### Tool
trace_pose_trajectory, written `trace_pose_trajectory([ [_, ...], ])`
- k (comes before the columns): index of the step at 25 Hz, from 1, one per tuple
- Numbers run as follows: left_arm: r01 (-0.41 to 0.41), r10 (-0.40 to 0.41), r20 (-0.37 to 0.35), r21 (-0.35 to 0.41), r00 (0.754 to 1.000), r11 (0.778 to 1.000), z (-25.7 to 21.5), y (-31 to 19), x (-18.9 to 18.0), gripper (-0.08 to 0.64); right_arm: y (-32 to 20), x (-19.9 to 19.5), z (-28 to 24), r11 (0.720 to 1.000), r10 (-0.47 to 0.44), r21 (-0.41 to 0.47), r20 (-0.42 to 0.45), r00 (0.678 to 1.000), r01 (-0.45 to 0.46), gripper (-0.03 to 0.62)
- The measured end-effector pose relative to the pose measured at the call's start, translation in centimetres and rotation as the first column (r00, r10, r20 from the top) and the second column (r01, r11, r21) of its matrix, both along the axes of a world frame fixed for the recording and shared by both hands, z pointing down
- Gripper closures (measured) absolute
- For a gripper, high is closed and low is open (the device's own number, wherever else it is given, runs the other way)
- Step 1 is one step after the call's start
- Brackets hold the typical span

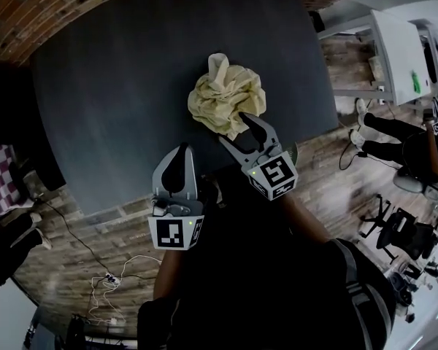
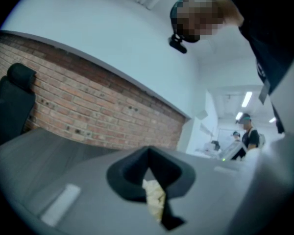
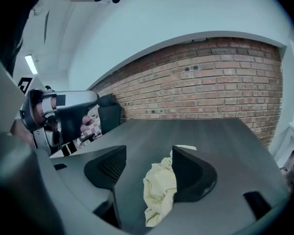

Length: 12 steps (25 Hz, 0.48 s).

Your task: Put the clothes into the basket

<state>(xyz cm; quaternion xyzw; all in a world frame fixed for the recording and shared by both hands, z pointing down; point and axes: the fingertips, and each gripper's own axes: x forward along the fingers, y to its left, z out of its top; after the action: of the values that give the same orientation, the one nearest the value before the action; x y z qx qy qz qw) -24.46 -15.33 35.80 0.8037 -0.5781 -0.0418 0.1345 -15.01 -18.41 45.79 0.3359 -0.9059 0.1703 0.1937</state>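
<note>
One piece of clothing is in sight, a crumpled pale yellow cloth (image 1: pixel 226 97), and it lies on the dark counter (image 1: pixel 117 86), a little toward the person's side of the middle. No basket appears in any of the three views, so I judge that the task is at its very beginning: nothing is put away yet, and the cloth is not even lifted.

The right claw (image 1: pixel 237 130) is at the near edge of the cloth and points down at a slant. In the right gripper view its jaws are spread, and a fold of the cloth stands between them, close against the right jaw, but the pads do not squeeze it.

The left claw (image 1: pixel 181 150) hangs lower in the head view, over the near edge of the counter and apart from the cloth. Its jaws are pressed together at the tips. A yellow scrap shows through the gap below the tips in the left gripper view; I take it for the same cloth lying farther ahead.

What is left, as I judge: to pinch the cloth, to lift it, to carry it to the basket, and to release it there.
</note>
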Motion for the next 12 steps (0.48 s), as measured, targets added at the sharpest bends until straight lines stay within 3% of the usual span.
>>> trace_pose_trajectory([
  [4, 0.003, -0.004, -0.024, -0.01, 1.0, 1.0, 0.8, -1.3, 0.0, 0.557, -1.2, 0.0, 2.5, 0.999, -0.014, -0.05, -0.035, 0.999, 0.012, 0.311],
  [12, 0.006, -0.008, -0.035, -0.054, 0.999, 0.999, 3.1, -2.9, -0.2, 0.556, -2.2, 0.4, 8.4, 0.988, -0.135, -0.106, -0.244, 0.96, 0.112, 0.235],
])
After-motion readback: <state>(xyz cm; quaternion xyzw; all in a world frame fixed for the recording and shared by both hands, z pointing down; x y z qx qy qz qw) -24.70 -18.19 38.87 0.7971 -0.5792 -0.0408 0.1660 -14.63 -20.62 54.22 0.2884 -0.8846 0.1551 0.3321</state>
